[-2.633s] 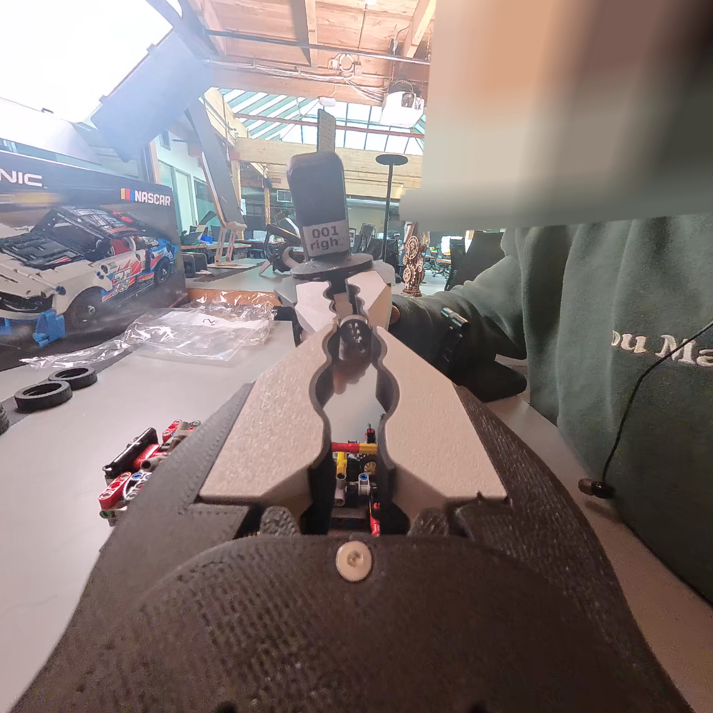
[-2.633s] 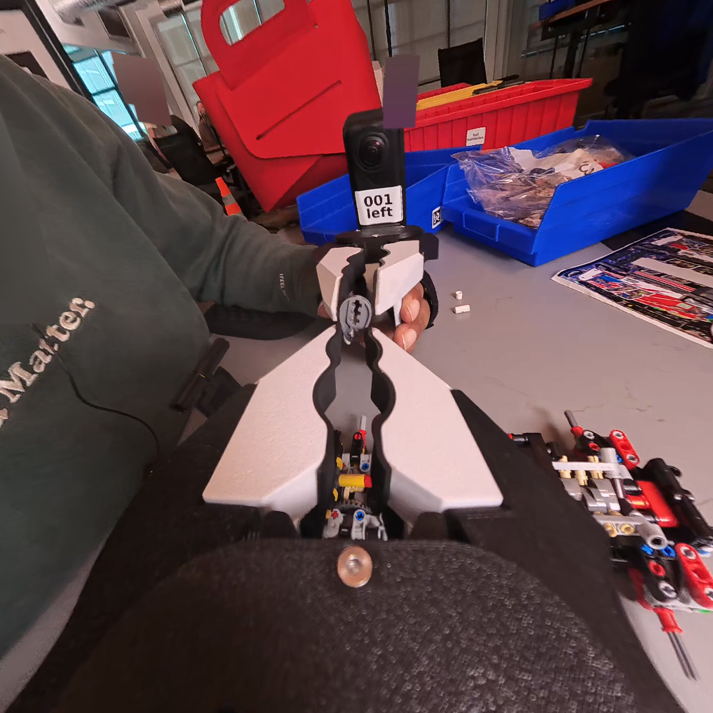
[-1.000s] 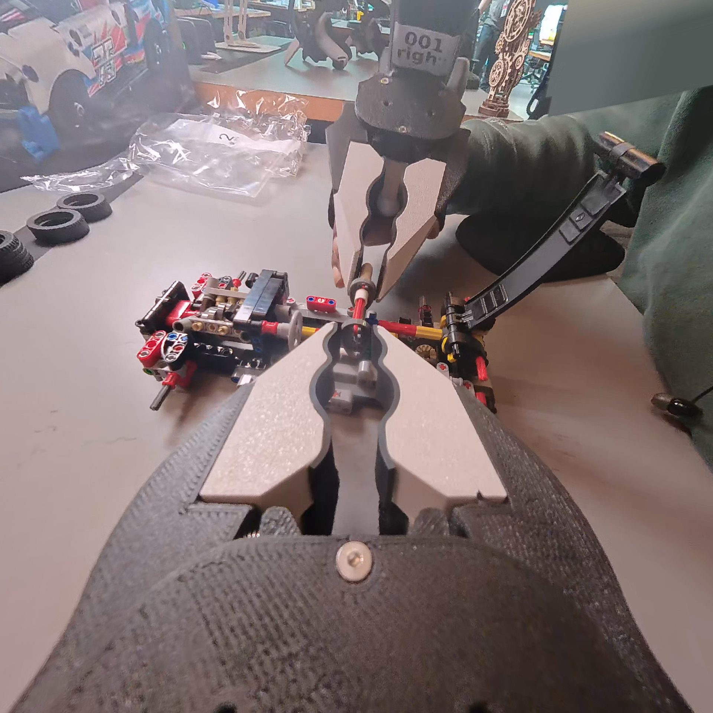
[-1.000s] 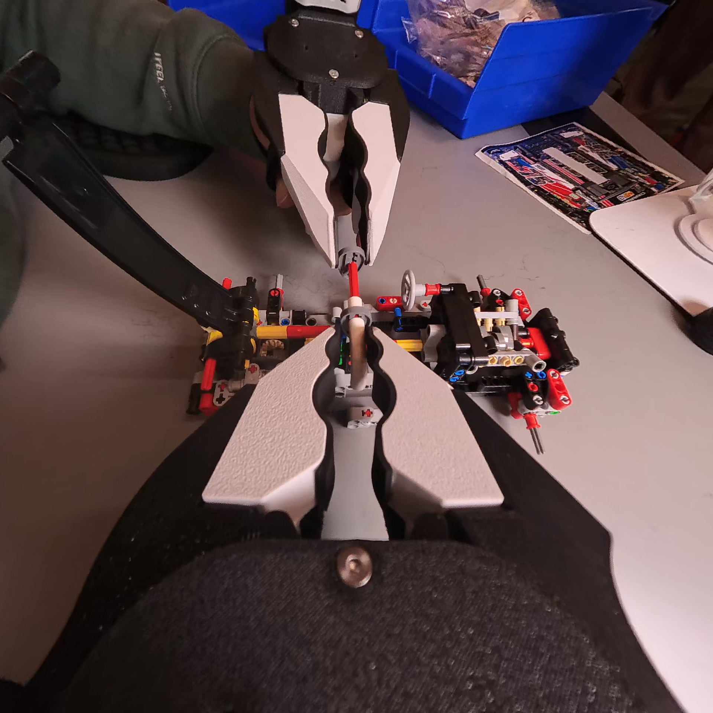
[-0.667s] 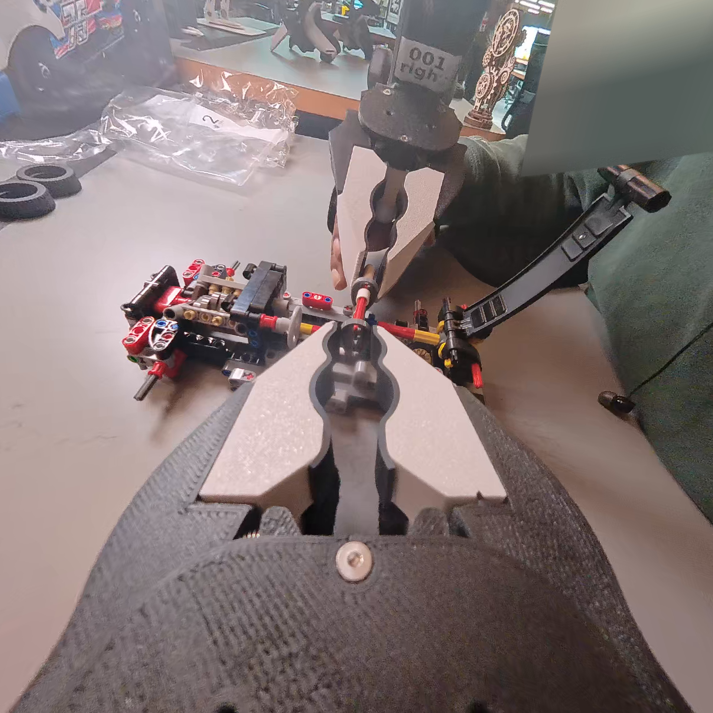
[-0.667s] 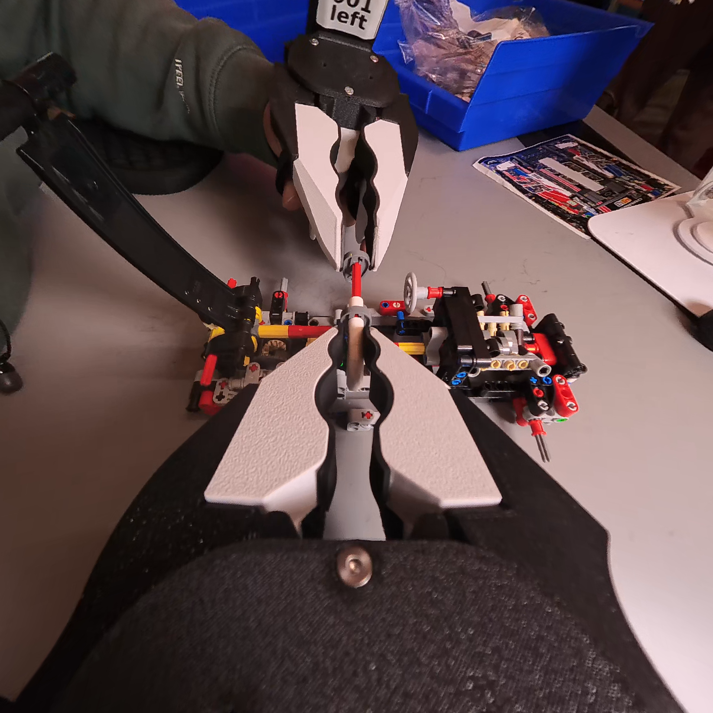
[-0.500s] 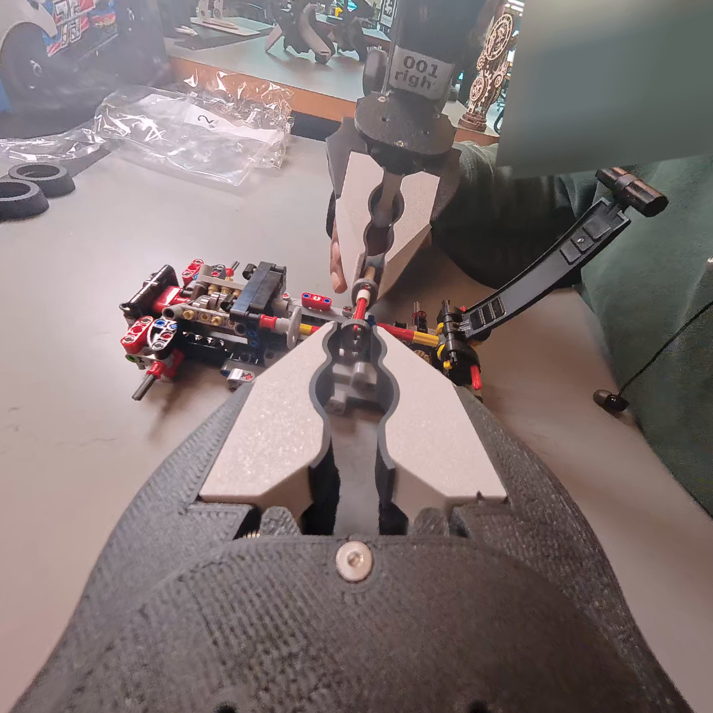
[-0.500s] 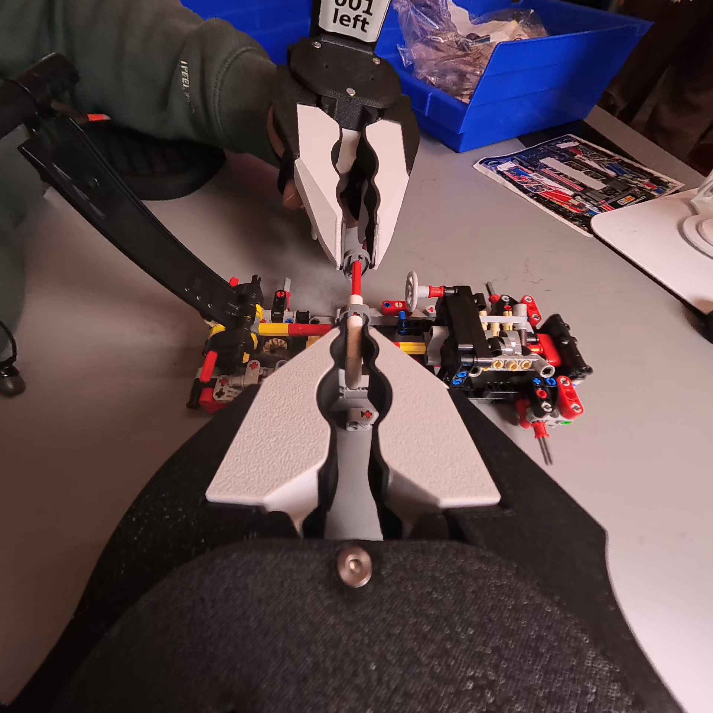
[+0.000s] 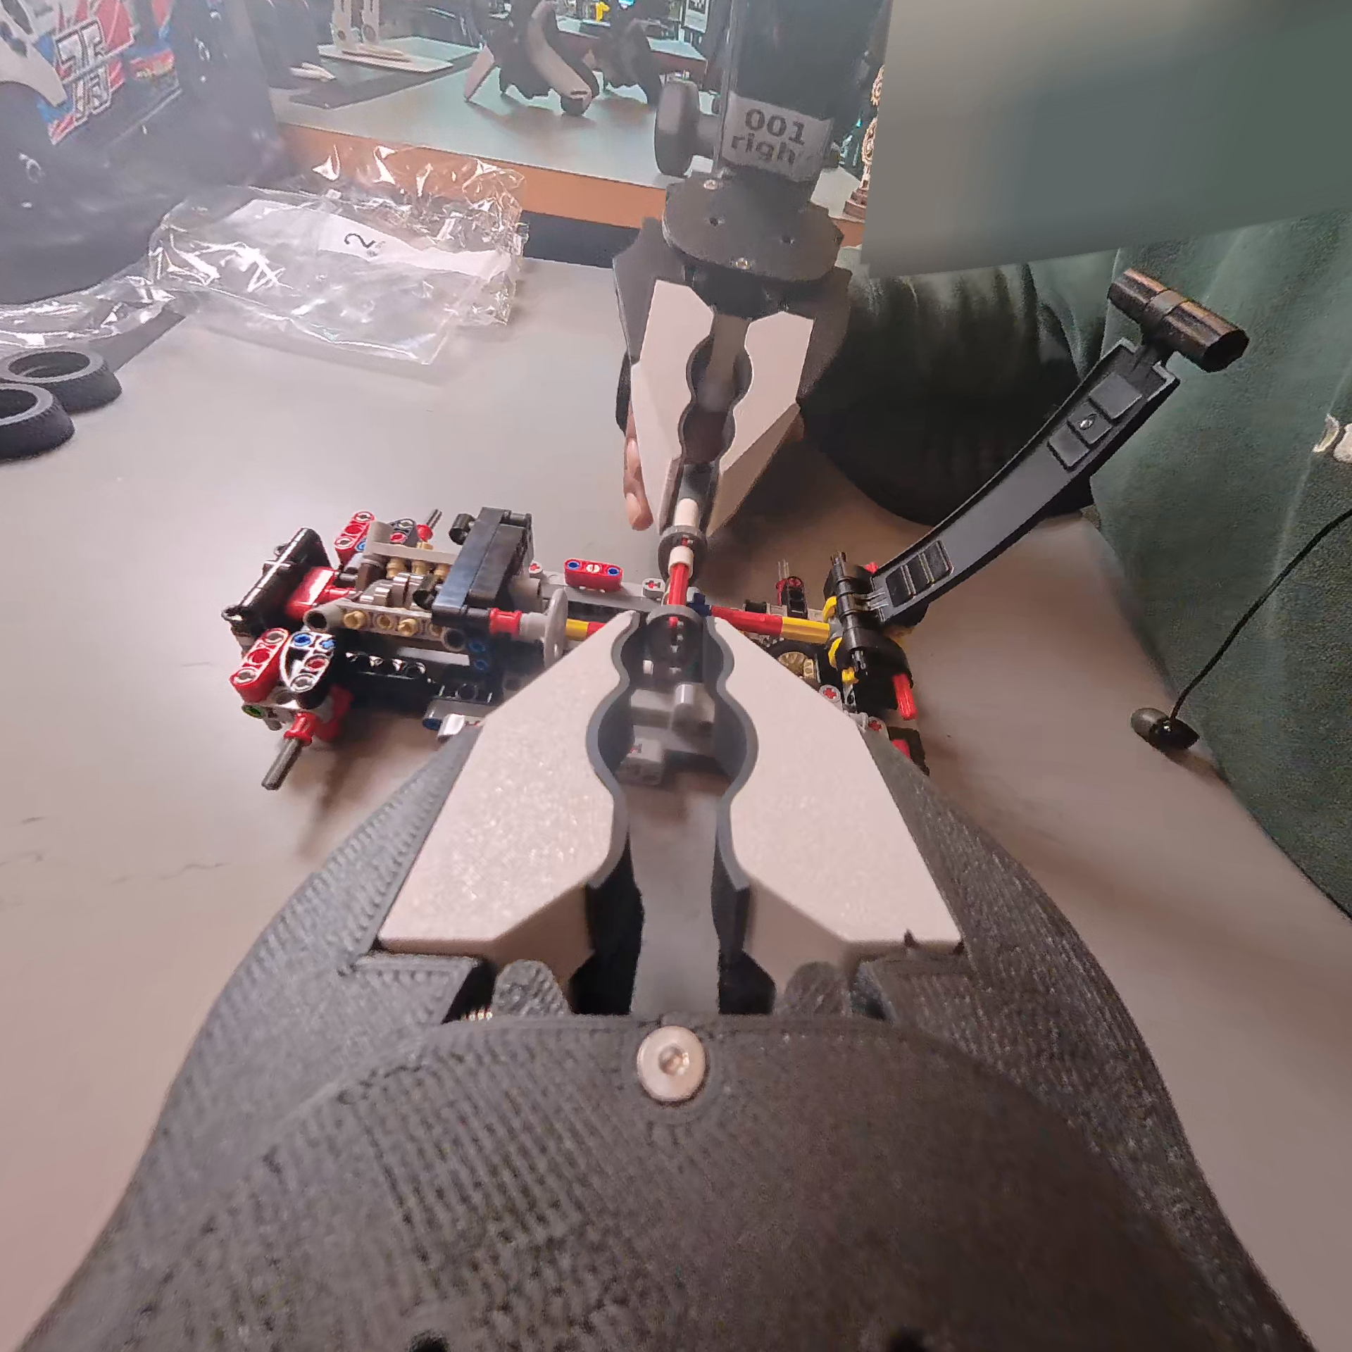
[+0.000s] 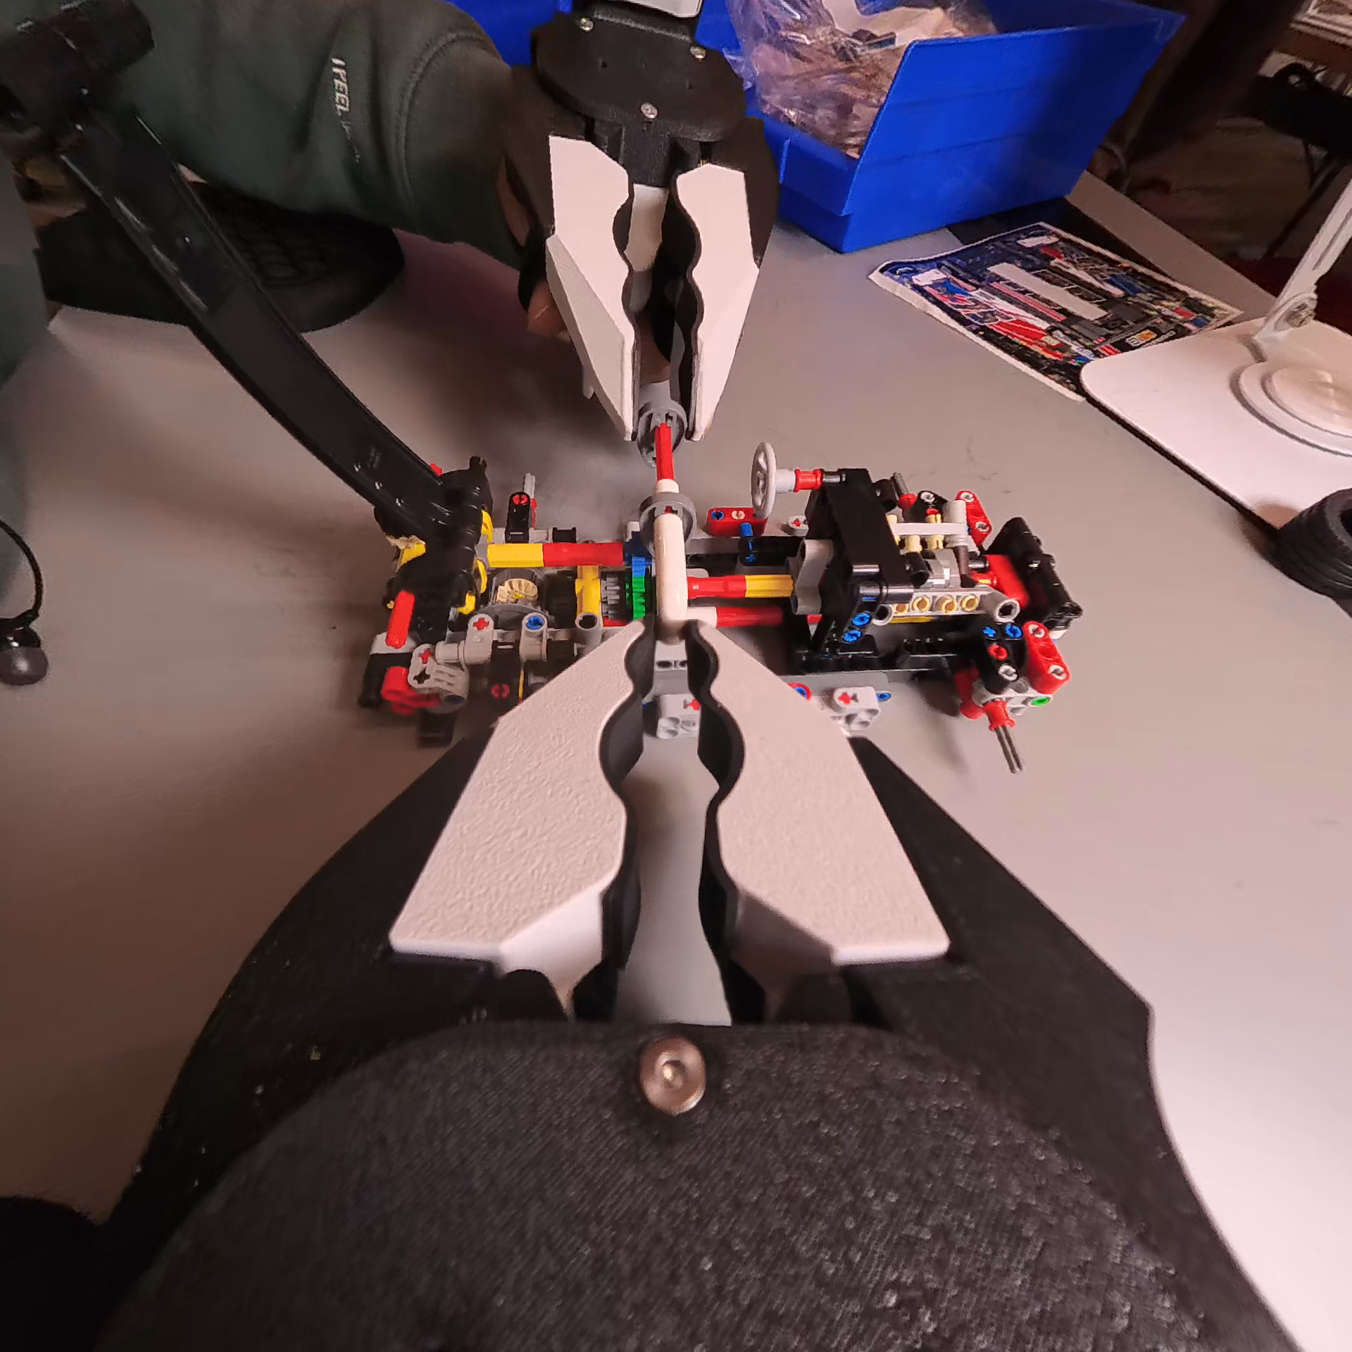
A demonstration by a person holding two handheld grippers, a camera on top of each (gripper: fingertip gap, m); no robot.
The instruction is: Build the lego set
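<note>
Two grippers meet tip to tip over a brick-built car chassis (image 10: 841, 585) on the grey table (image 10: 219, 805). Right gripper (image 10: 669, 644), near, clamps a white rod (image 10: 669, 571); left gripper (image 10: 662, 424), far, pinches a grey round bush (image 10: 661, 418). One red axle (image 10: 664, 457) joins them, running near-to-far across the chassis.

Red axle (image 10: 664, 446) — white tube (image 10: 669, 571)

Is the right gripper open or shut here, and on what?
Shut on the white tube: the right gripper has both fingertips pinching the tube's near end, above the toy brick chassis; the left wrist view shows the same.
</note>
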